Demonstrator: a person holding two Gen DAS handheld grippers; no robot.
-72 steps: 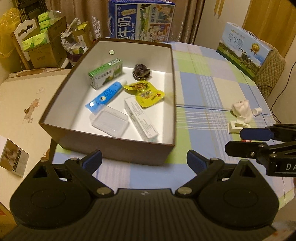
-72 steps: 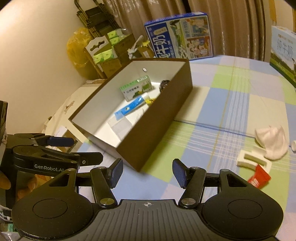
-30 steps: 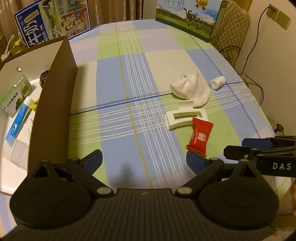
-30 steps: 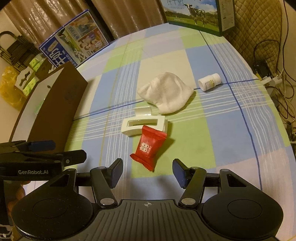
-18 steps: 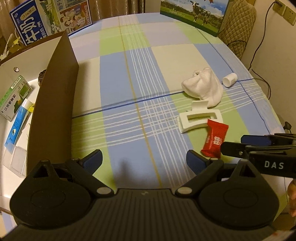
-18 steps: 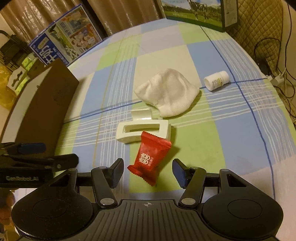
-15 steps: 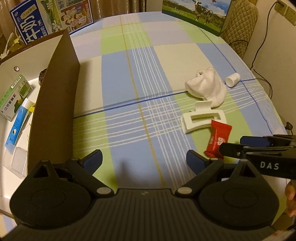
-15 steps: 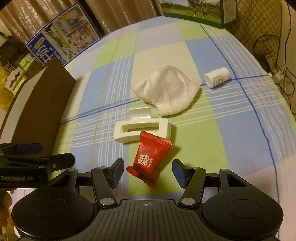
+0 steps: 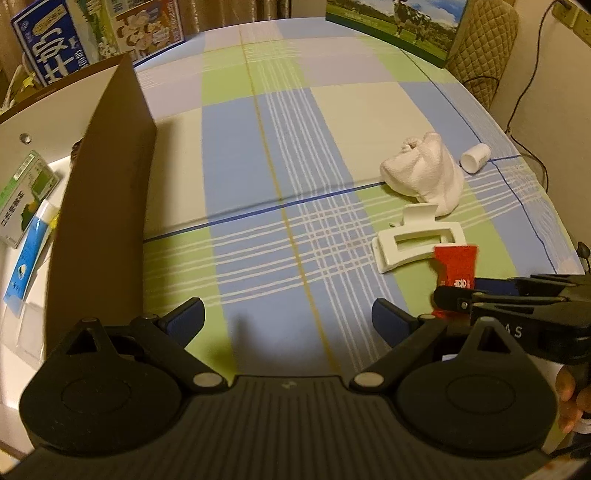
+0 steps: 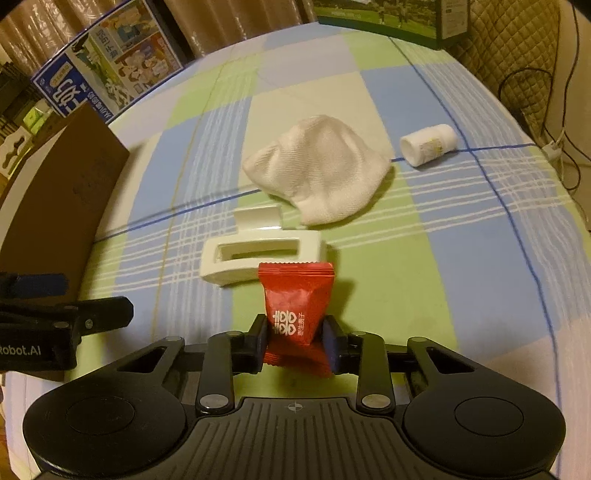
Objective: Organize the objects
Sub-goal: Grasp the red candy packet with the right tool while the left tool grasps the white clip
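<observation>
My right gripper (image 10: 295, 338) is shut on a red candy packet (image 10: 295, 299), its pads pressing both sides just above the checked tablecloth; the packet also shows in the left wrist view (image 9: 455, 267). A white hair claw clip (image 10: 258, 254) lies just beyond it, then a white folded cloth (image 10: 317, 166) and a small white bottle (image 10: 428, 144) on its side. My left gripper (image 9: 288, 319) is open and empty over the cloth, left of the right gripper (image 9: 480, 295). The brown box (image 9: 107, 206) stands at left with a green carton (image 9: 26, 195) and blue tube (image 9: 27, 258) inside.
Two milk cartons stand at the table's far edge, one blue (image 10: 107, 66) at far left, one green (image 9: 395, 26) at far right. A quilted chair back (image 10: 517, 44) and cables are beyond the right edge of the table.
Both grippers swung from the box to the right side of the table. My right gripper moved down onto the red candy packet and closed on it. The left gripper stayed open.
</observation>
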